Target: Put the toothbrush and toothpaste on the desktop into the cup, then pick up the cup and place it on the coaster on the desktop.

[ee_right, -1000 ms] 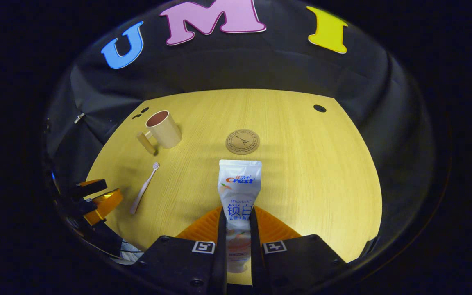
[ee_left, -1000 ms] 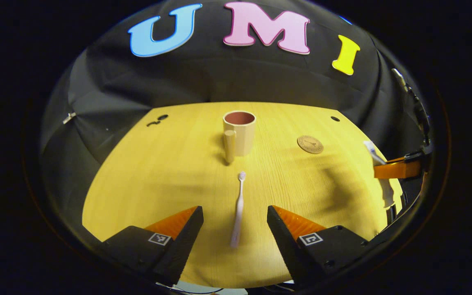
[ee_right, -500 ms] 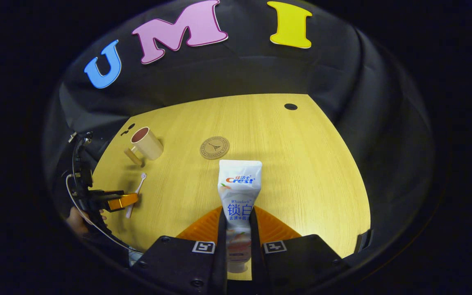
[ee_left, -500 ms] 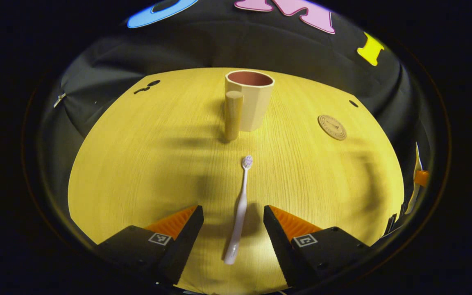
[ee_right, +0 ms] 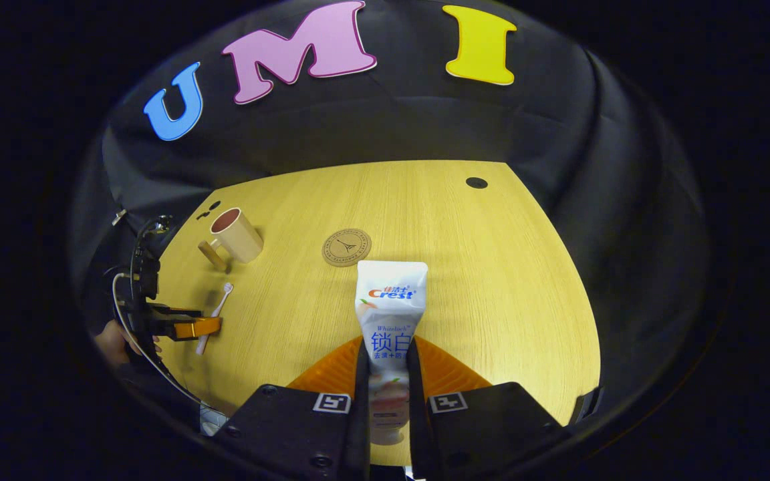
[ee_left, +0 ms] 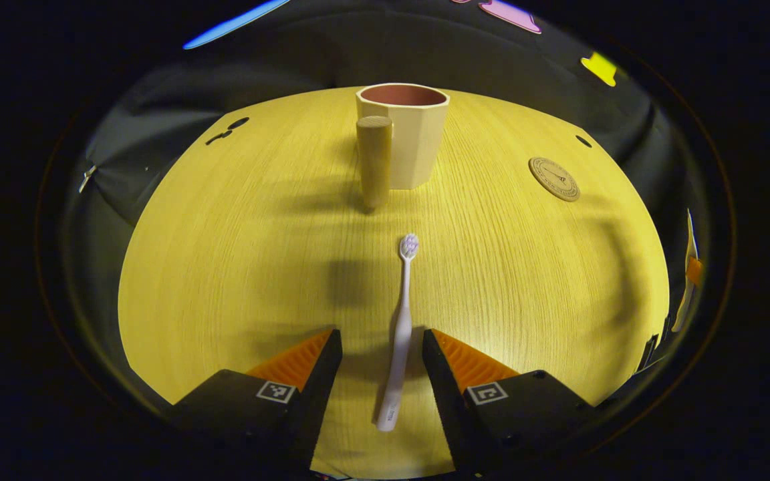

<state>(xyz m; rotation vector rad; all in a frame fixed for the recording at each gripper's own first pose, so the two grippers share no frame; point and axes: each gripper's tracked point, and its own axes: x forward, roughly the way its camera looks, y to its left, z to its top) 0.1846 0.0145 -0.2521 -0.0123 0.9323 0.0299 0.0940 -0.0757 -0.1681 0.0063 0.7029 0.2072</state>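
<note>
My L gripper (ee_left: 380, 351): jaws part-open astride toothbrush (ee_left: 401, 334) handle, flat on desktop (ee_left: 224, 254), not yet touching. Brush light, thin, stiff, prob. slippery; grip mid-handle. R gripper (ee_right: 385, 374): clamped on soft toothpaste (ee_right: 390, 321) tube. Cup (ee_left: 405, 133) upright beyond, coaster (ee_left: 554, 178) apart

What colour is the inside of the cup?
Reddish brown inside the cup, seen best in the left gripper view.

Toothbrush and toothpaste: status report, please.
Left tongs open, straddling toothbrush on desk. Right tongs shut on toothpaste, lifted. Cup empty, off coaster. Path clear.
</note>
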